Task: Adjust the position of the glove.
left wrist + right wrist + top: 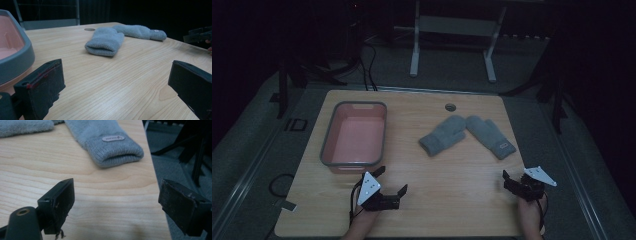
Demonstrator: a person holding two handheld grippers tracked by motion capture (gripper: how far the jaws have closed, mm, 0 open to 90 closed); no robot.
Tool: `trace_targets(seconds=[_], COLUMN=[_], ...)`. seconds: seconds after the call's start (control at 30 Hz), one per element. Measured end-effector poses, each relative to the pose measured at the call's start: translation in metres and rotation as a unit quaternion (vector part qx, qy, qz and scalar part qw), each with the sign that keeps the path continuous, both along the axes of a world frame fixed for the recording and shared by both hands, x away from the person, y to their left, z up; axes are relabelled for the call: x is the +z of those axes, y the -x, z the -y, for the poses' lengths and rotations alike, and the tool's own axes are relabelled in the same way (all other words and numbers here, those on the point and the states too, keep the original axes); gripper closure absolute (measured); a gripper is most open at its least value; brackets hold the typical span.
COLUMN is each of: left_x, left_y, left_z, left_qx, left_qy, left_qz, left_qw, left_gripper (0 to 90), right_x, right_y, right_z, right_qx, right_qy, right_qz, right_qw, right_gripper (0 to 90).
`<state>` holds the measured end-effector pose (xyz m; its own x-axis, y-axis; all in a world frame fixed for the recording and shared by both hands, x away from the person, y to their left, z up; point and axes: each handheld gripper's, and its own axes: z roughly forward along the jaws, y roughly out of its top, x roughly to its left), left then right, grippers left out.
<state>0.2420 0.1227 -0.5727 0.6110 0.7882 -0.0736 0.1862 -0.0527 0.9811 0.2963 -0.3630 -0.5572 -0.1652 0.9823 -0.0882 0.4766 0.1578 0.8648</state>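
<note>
Left gripper (393, 181): we are holding it low over the near left part of the table, just in front of the basin's near end. Its jaws are standing wide apart with nothing between them; in the left gripper view (116, 87) we are looking across bare wood between the two black pads.

Right gripper (508, 181): we are holding it at the near right corner of the table, close to the edge. Its jaws are spread too and gripping nothing; in the right gripper view (116, 200) the right-hand jaw is hanging out past the table edge, over the floor.

Left mitten (443, 135): it is lying flat right of the table's middle, cuff turned toward us, well apart from both grippers. In the left gripper view (105, 41) we are seeing its open cuff facing the camera.

Right mitten (490, 136): it is lying flat beside the first, the two tips meeting at the far end so the pair is forming a splayed V. Its cuff, with a small label, is pointing toward the right gripper (110, 143) and sitting near the table edge.

Basin (327, 145): it is sitting on the left of the table, grey rimmed, pink inside.

Table (447, 190): light wood, with a small round hole (450, 107) near the far edge.
</note>
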Motion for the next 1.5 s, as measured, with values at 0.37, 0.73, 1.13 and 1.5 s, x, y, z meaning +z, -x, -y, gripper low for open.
trace_targets(seconds=[0.37,0.73,1.13,1.5], left_x=[0.000,0.000,0.000,0.000], left_y=[0.002,0.001,0.001,0.001], left_z=[-0.001,-0.004,-0.004,-0.004], left_qx=[0.005,0.001,-0.001,-0.003], left_qy=[-0.014,0.001,0.004,0.004], left_qz=[0.014,0.007,0.003,0.002], left_qw=[0.9998,1.0000,1.0000,1.0000], left_gripper=[0.8,0.8,0.8,0.8], right_x=[0.018,0.042,0.074,0.077], right_y=[-0.005,-0.023,-0.056,-0.094], right_z=[-0.006,-0.018,-0.063,-0.093], right_qx=[0.046,0.093,0.161,0.184], right_qy=[-0.042,-0.032,-0.041,-0.037], right_qz=[-0.039,-0.031,-0.035,-0.043], right_qw=[0.9973,0.9946,0.9855,0.9814], right_gripper=[13.9,12.6,12.8,12.8])
